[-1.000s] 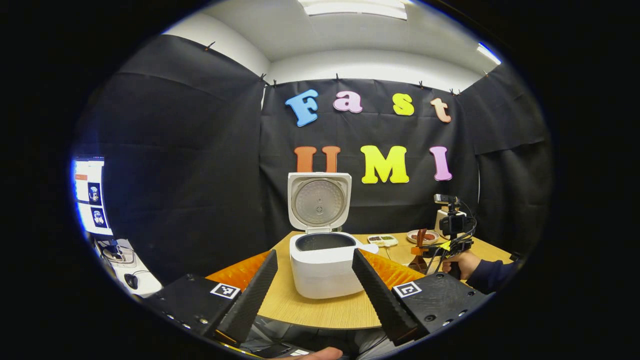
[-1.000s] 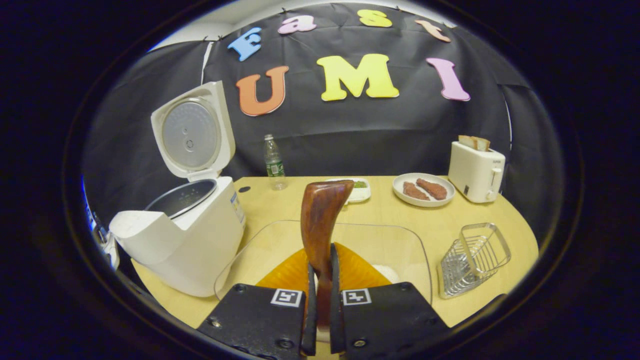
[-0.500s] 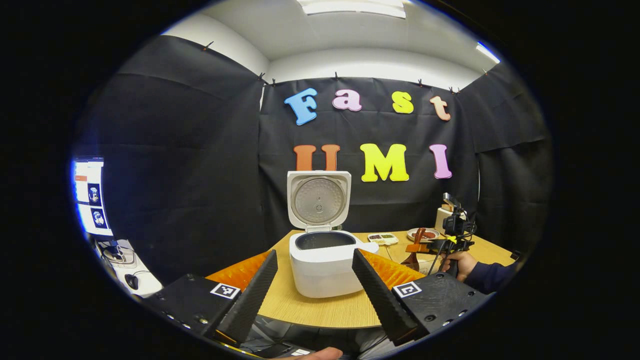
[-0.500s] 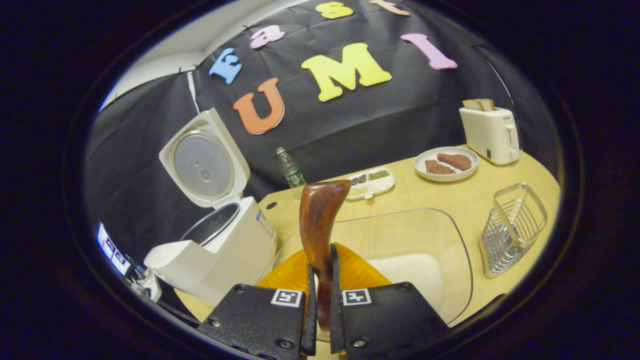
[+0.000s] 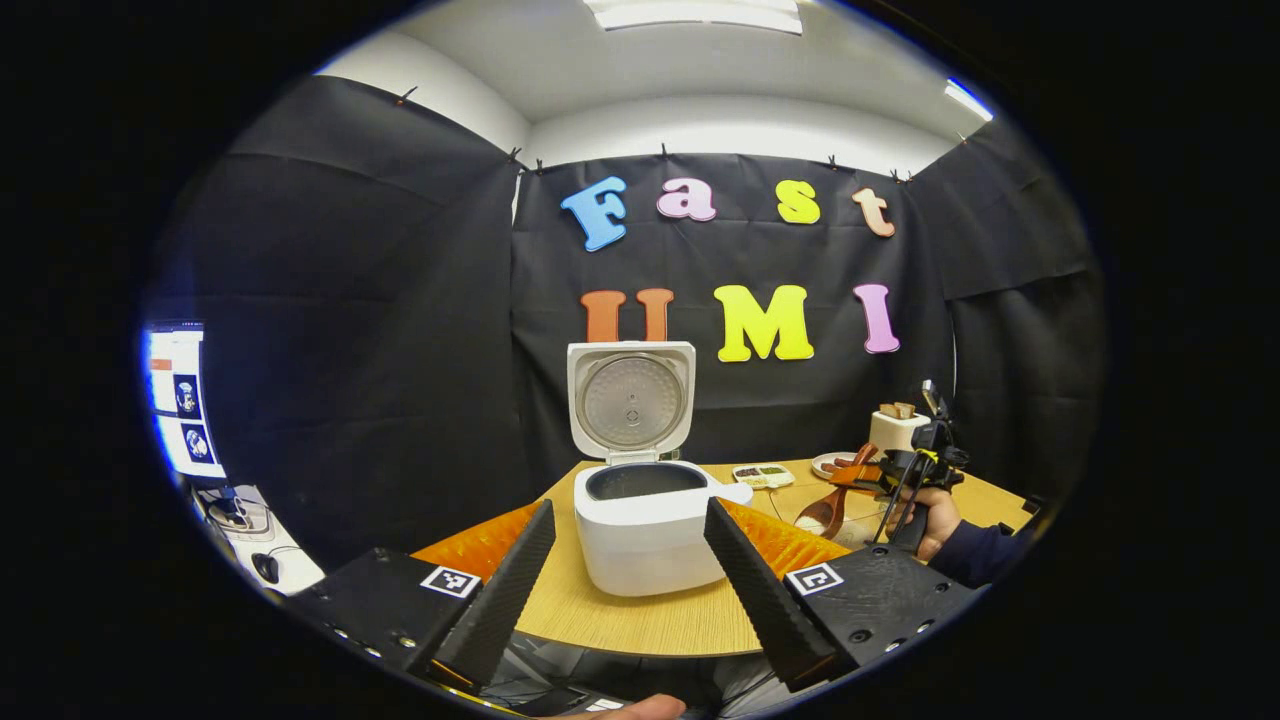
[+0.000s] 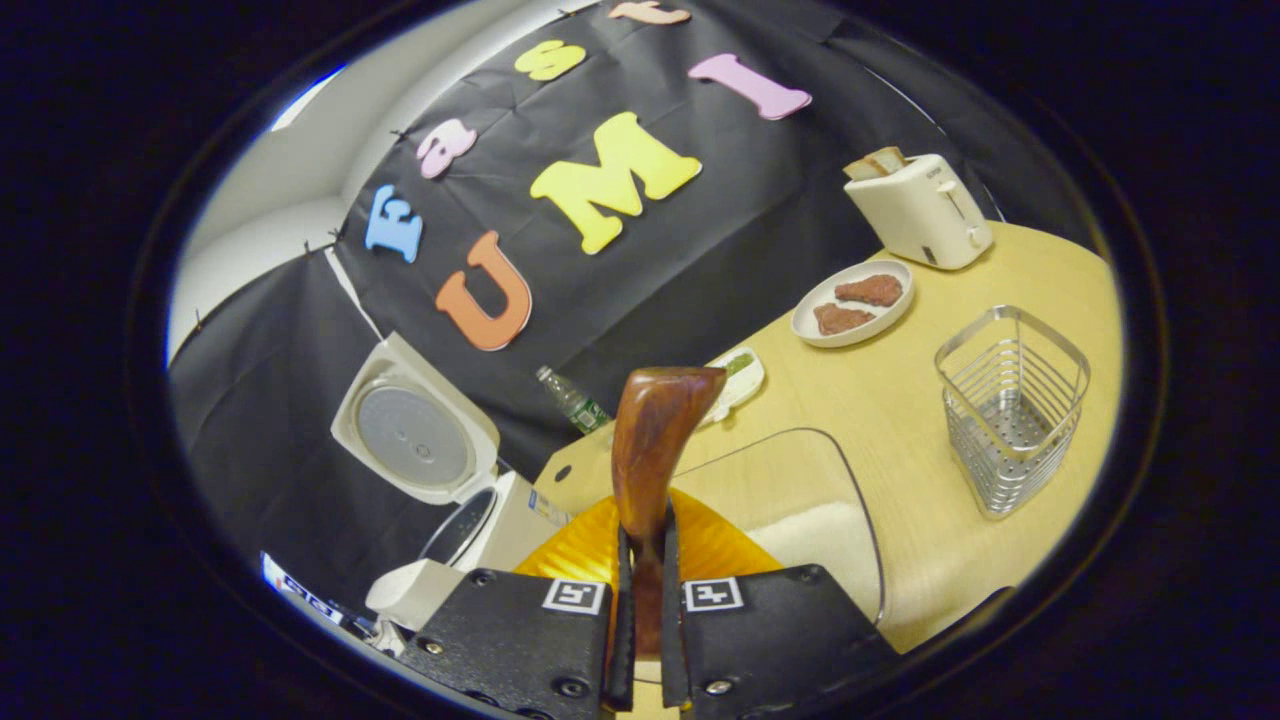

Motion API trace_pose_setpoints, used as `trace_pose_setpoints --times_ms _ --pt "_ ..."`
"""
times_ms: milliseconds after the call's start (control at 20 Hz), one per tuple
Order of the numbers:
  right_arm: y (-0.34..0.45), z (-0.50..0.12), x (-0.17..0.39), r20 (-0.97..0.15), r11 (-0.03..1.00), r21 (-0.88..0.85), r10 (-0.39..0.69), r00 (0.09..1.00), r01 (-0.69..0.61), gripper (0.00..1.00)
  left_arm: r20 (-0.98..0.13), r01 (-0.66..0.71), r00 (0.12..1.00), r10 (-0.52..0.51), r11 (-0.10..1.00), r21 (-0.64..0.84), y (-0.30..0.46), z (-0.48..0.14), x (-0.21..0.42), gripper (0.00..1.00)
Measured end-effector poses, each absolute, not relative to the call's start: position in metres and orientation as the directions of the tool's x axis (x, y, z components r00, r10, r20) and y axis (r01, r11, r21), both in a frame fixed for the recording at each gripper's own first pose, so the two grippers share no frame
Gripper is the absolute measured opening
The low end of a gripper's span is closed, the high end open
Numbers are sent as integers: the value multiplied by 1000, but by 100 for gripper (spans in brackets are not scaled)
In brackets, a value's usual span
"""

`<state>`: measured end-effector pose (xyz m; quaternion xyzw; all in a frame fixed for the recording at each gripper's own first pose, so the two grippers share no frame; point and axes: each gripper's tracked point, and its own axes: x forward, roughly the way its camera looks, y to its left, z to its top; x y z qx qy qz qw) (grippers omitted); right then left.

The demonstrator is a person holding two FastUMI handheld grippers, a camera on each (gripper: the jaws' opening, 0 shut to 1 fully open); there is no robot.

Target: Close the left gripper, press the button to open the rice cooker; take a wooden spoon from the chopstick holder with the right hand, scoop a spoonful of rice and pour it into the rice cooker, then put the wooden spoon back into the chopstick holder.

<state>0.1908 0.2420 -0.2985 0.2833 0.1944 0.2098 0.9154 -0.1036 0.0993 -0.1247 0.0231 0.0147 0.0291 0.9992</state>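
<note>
The rice cooker (image 5: 645, 525) is white, its raised lid (image 5: 630, 400) lined with a pale grey metal disc and its inner pot dark grey. The wooden spoon (image 6: 652, 450) is a glossy reddish brown with darker streaks. The table (image 6: 900, 420) is light yellow wood. Near the spoon, a clear glass dish (image 6: 800, 510) holds white rice (image 6: 825, 525). Farther right, the chopstick holder (image 6: 1010, 405) is silver wire, the plate (image 6: 850, 303) white (with reddish-brown pieces), and the toaster (image 6: 920, 208) cream.

rice cooker (image 5: 645, 525) lid open; wooden spoon (image 6: 652, 450) tilted over rice (image 6: 830, 528).
</note>
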Motion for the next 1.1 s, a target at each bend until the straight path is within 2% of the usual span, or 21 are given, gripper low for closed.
trace_pose_setpoints --times_ms 200,350,500,600,650,700,850,1100 --pt "214 -278 192 -160 656 720 474 866 -226 15 -5 -72 997 72 997 34 100 -118 -104 95" --pt "197 -273 195 -128 531 830 479 868 -170 16 9 -72 997 72 997 27 99 -116 -104 95" --pt "181 -268 200 -99 334 938 505 857 -88 15 18 -78 997 78 997 27 101 -115 -103 95" --pt "163 -252 202 -29 123 992 500 865 -37 16 10 -83 996 83 996 21 101 -119 -102 95" --pt "156 -246 203 1 56 998 501 866 -34 14 5 -87 996 87 996 20 102 -120 -102 95" --pt "149 -243 205 5 51 998 492 871 -35 14 5 -89 996 89 996 23 102 -119 -102 95" --pt "134 -238 206 -21 142 989 444 896 -47 14 7 -90 996 90 996 23 101 -119 -103 95" --pt "148 -228 203 -34 111 994 478 878 -22 8 22 -76 997 75 996 35 99 -117 -103 95"
